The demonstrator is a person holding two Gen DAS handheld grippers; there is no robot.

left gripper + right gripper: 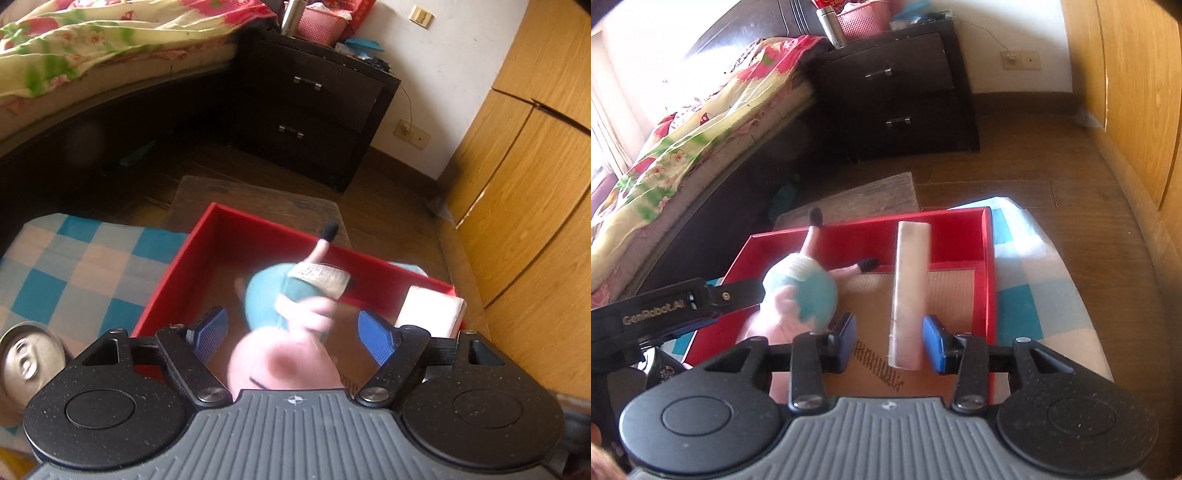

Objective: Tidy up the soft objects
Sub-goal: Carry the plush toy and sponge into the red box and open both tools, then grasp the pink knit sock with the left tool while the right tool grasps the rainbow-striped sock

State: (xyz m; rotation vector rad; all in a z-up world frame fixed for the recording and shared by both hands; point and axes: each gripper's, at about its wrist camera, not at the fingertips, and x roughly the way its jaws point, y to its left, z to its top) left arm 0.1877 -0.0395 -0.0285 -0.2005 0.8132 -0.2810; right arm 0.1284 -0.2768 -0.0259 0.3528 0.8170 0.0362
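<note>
Lying inside the red open-topped cardboard box (988, 258), the pink plush pig in a teal dress (805, 295) is being straddled, untouched, by the wide left gripper (295, 328); the flat pale tissue pack (908, 295) is being flanked, ungripped, by the partly parted right gripper (890, 341).

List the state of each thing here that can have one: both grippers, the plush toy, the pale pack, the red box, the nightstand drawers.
Left gripper: open, plush toy between pads.
Right gripper: open, astride pale pack.
Plush toy: lying in box.
Pale pack: lying in box.
Red box: lidless.
Nightstand drawers: shut.
</note>
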